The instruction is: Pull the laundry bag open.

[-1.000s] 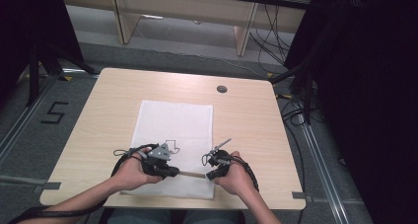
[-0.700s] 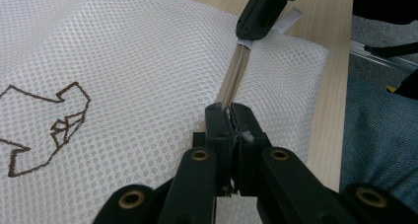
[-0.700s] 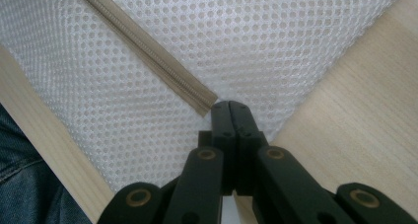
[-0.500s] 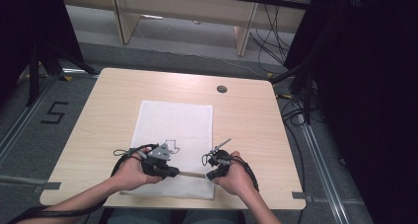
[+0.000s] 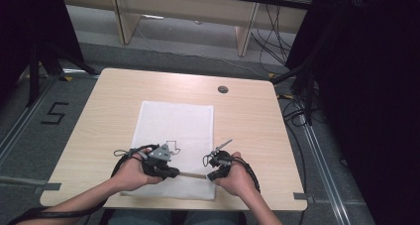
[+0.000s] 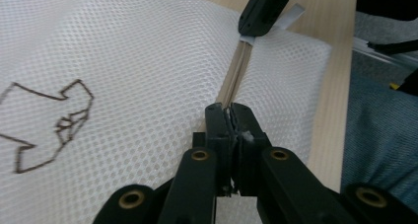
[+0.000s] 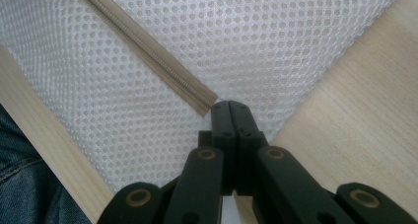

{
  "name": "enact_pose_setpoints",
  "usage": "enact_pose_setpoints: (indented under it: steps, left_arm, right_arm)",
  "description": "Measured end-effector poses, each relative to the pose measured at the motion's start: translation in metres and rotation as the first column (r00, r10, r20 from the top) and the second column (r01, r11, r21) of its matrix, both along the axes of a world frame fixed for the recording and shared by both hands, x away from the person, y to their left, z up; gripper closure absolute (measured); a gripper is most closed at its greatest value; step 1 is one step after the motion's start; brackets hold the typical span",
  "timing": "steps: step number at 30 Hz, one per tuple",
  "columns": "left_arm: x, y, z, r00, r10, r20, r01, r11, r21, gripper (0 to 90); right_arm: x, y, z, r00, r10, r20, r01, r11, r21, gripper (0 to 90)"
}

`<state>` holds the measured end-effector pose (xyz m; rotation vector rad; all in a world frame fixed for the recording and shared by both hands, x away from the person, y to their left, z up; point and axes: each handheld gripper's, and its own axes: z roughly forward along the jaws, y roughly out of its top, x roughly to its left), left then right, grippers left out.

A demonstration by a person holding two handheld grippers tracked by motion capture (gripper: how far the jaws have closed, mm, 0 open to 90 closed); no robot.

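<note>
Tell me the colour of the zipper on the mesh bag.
Beige, on the zipper across the white mesh bag; clearest in the right gripper view.

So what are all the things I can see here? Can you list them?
Table: one, light wood, middle of the high view.
Mesh bag: one, white, flat on the table in front of the person, with a dark outline drawing on it.
Zipper: one, beige, running across the bag's near end between the two grippers.
Round cap: one, dark grey, far right part of the table.
Number 5: one, black, on the floor left of the table.
Left gripper: one, black, shut on the zipper.
Right gripper: one, black, shut at the zipper's end.
Hands: two, holding the grippers.
</note>
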<state>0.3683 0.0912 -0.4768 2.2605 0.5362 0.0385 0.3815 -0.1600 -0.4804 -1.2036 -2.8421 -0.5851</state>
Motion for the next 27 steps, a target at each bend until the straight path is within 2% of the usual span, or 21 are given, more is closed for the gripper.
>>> enact_pose_setpoints:
  steps: [2, 5, 8, 9, 16, 18, 22, 23, 25, 26, 27]
  left_arm:
    - [-0.001, 0.002, 0.0, 1.0, -0.006, -0.004, 0.006, 0.9999, -0.011, 87.2]
    - [-0.001, 0.009, -0.002, 0.9999, 0.009, -0.014, -0.01, 0.9999, -0.005, 87.2]
    - [0.0, 0.011, -0.001, 1.0, -0.001, -0.005, 0.001, 1.0, -0.008, 87.2]
    - [-0.001, 0.012, -0.002, 0.9997, 0.015, -0.018, -0.016, 0.9998, -0.013, 87.2]
    - [0.0, 0.017, -0.001, 1.0, 0.008, -0.006, -0.008, 1.0, -0.004, 87.2]
    - [-0.002, 0.018, -0.001, 0.9995, 0.025, -0.017, -0.025, 0.9997, 0.0, 87.2]
    - [-0.001, 0.02, -0.001, 0.9999, 0.013, -0.007, -0.014, 0.9999, 0.0, 87.2]
    - [-0.002, 0.02, -0.001, 0.9993, 0.032, -0.018, -0.032, 0.9995, -0.001, 87.2]
    - [-0.001, 0.023, 0.0, 0.9997, 0.024, -0.01, -0.024, 0.9997, 0.005, 87.2]
    - [-0.001, 0.025, -0.001, 0.9991, 0.034, -0.025, -0.035, 0.9994, -0.007, 87.2]
    - [-0.001, 0.026, -0.001, 0.9991, 0.036, -0.022, -0.036, 0.9994, -0.003, 87.2]
  right_arm:
    - [0.0, 0.0, 0.0, 0.9999, 0.01, 0.008, -0.01, 1.0, 0.003, 90.0]
    - [0.0, 0.0, 0.0, 1.0, 0.002, 0.003, -0.002, 1.0, 0.003, 90.0]
    - [-0.001, 0.001, 0.0, 0.9999, -0.01, -0.007, 0.01, 1.0, 0.005, 90.0]
    - [-0.001, 0.001, 0.0, 0.9999, -0.009, -0.007, 0.009, 1.0, 0.004, 90.0]
    - [0.001, -0.001, 0.0, 1.0, 0.005, 0.005, -0.005, 1.0, 0.006, 90.0]
    - [0.001, 0.0, 0.0, 1.0, 0.004, 0.003, -0.004, 1.0, 0.006, 90.0]
    - [0.0, 0.0, 0.0, 1.0, 0.005, 0.003, -0.005, 1.0, 0.005, 90.0]
    - [0.0, 0.0, 0.0, 1.0, -0.004, -0.004, 0.004, 1.0, 0.004, 90.0]
    - [0.0, 0.0, 0.0, 0.9999, -0.015, -0.009, 0.015, 1.0, 0.002, 90.0]
    - [0.0, 0.0, 0.0, 0.9998, -0.015, -0.009, 0.015, 1.0, 0.002, 90.0]
    - [0.0, 0.0, 0.0, 1.0, -0.007, -0.006, 0.007, 1.0, 0.004, 90.0]
